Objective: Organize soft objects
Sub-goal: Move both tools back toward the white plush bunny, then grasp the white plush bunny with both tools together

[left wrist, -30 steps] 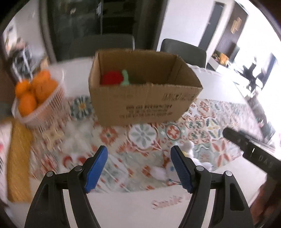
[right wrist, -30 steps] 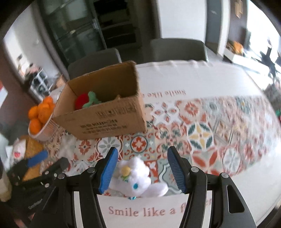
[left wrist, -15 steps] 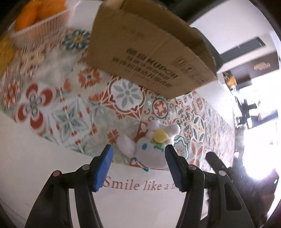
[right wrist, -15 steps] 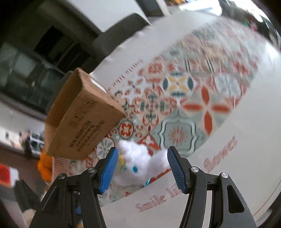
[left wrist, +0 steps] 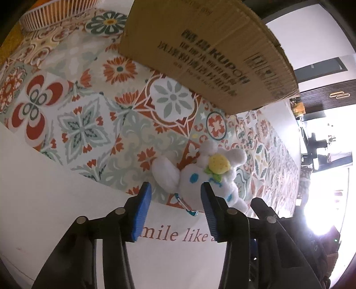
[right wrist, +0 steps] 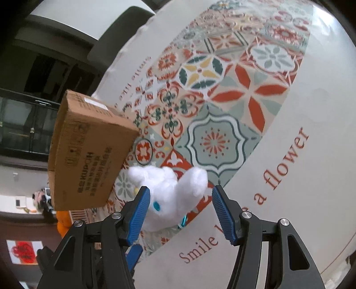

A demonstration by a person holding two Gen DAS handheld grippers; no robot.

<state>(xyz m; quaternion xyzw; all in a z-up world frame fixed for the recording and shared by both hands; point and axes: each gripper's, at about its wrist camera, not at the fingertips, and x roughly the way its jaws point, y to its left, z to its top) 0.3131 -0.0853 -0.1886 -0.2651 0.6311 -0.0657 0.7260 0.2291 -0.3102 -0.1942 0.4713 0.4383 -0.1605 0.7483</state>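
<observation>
1. Left wrist view: the left gripper (left wrist: 175, 189) points steeply down at the table, and its jaws have just been closing. They stand apart on either side of the white plush toy (left wrist: 200, 175) and pinch nothing, with a gap at the left pad (left wrist: 142, 211).
2. Right wrist view: the right gripper (right wrist: 180, 195) also stands spread around the same toy (right wrist: 169, 189). Its left pad (right wrist: 138, 215) lies against the plush's face, while the right pad (right wrist: 224, 215) is clear of it.
3. The plush lies on the patterned tablecloth (left wrist: 84, 131), near the table's front edge, where the tile pattern meets the white border with red lettering.
4. A blue clip (left wrist: 189, 209) hangs from the toy onto that border.
5. The cardboard box (left wrist: 211, 55) stands just beyond the toy, towards the table's middle.
6. A ribbed basket (left wrist: 55, 11) sits near the far left edge.
</observation>
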